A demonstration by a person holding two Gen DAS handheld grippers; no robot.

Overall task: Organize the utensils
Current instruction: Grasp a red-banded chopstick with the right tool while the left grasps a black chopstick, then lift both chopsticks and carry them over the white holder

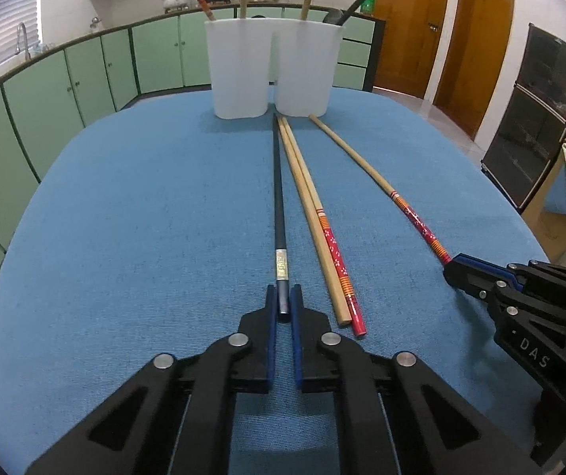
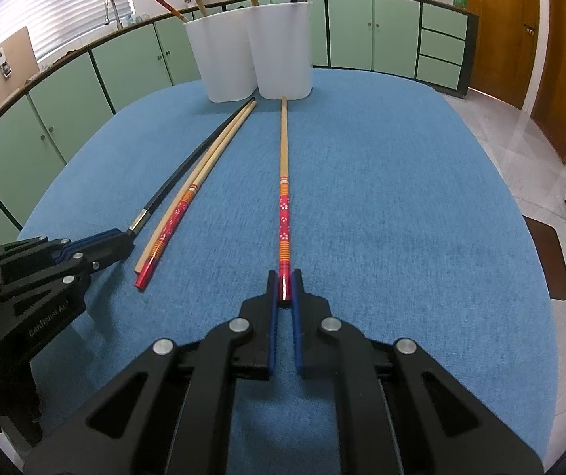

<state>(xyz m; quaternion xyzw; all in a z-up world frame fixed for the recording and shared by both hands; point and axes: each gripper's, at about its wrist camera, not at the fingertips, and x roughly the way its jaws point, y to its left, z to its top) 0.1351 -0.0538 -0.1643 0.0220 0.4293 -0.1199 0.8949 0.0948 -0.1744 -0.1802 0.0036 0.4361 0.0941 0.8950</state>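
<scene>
On the blue tablecloth (image 1: 144,237) lie several long chopsticks pointing at two white cups (image 1: 239,71) (image 1: 306,67). My left gripper (image 1: 283,297) is shut on the near end of the black chopstick (image 1: 277,198), which still rests on the cloth. A plain wooden chopstick (image 1: 306,213) and a red-patterned one (image 1: 332,245) lie side by side just to its right. My right gripper (image 2: 284,281) is shut on the red end of another patterned chopstick (image 2: 284,182), also flat on the cloth. Each gripper shows in the other's view, the left gripper (image 2: 122,239) and the right gripper (image 1: 455,271).
Both cups (image 2: 223,59) (image 2: 283,47) hold several upright utensils and stand touching at the table's far edge. Green cabinets (image 1: 84,79) run behind the table, with wooden doors (image 1: 477,39) at the right. The floor (image 2: 520,126) drops away past the table's right edge.
</scene>
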